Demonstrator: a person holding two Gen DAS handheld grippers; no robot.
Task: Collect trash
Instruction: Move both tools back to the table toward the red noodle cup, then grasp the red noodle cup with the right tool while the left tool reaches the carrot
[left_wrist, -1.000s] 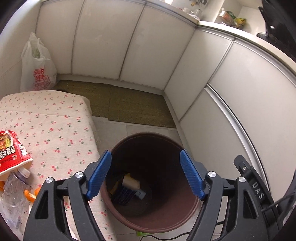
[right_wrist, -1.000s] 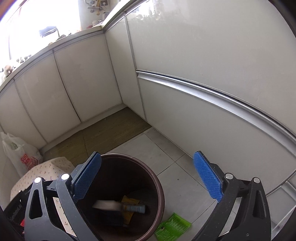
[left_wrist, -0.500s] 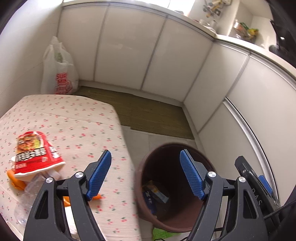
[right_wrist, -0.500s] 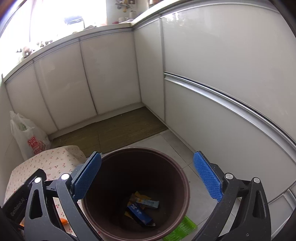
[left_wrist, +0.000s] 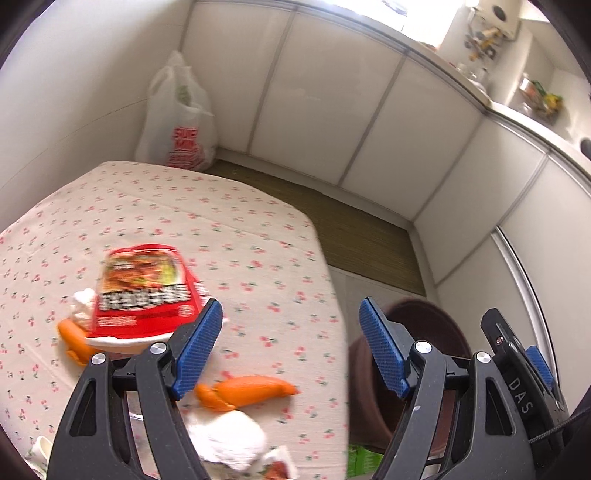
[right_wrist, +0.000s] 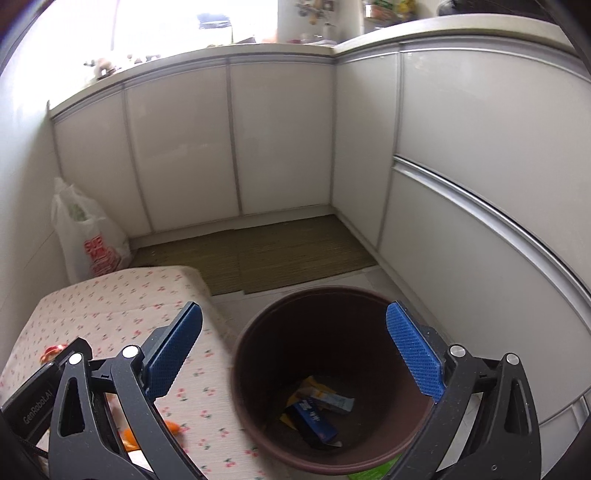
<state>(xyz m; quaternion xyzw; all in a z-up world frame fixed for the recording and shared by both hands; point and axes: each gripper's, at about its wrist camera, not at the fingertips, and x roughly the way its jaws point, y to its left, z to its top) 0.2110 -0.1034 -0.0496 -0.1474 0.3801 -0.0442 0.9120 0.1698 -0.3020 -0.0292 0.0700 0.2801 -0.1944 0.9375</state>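
- On the low table (left_wrist: 258, 236), under a cherry-print cloth, lies the trash: a red instant-noodle cup (left_wrist: 144, 291) on its side, its label a blurred food photo above a band of characters too smeared to read.
- Just left of the cup sit a white crumpled scrap (left_wrist: 83, 304) and an orange peel (left_wrist: 72, 338); a second orange piece (left_wrist: 247, 393) lies near the table's front, with crumpled white tissue (left_wrist: 229, 439) just below it.
- Over this clutter hangs the left gripper (left_wrist: 291, 350), its blue pads wide apart and nothing between them; the left pad overlaps the cup's lower corner in the view, and contact cannot be told.
- Beside the table stands a brown bin (right_wrist: 332, 380) on the tiled floor, holding a blue wrapper (right_wrist: 314, 421) with white lettering too small to read, plus a yellow packet (right_wrist: 317, 393).
- Above the bin's mouth sits the right gripper (right_wrist: 295, 354), jaws spread and empty.
- Printed on the other tool's housing, seen past each gripper, are "DAS" in the left view and "GenRobot.AI" in the right view.
- Against the far corner leans a white plastic bag (left_wrist: 177, 122) with red print, partly legible as "SUPER" over "MIN".
- At the bin's foot lies a green wrapper (left_wrist: 364, 459), its text not visible.
- White cabinet doors (right_wrist: 280, 140) line the walls, with a woven mat (right_wrist: 280, 251) before them.
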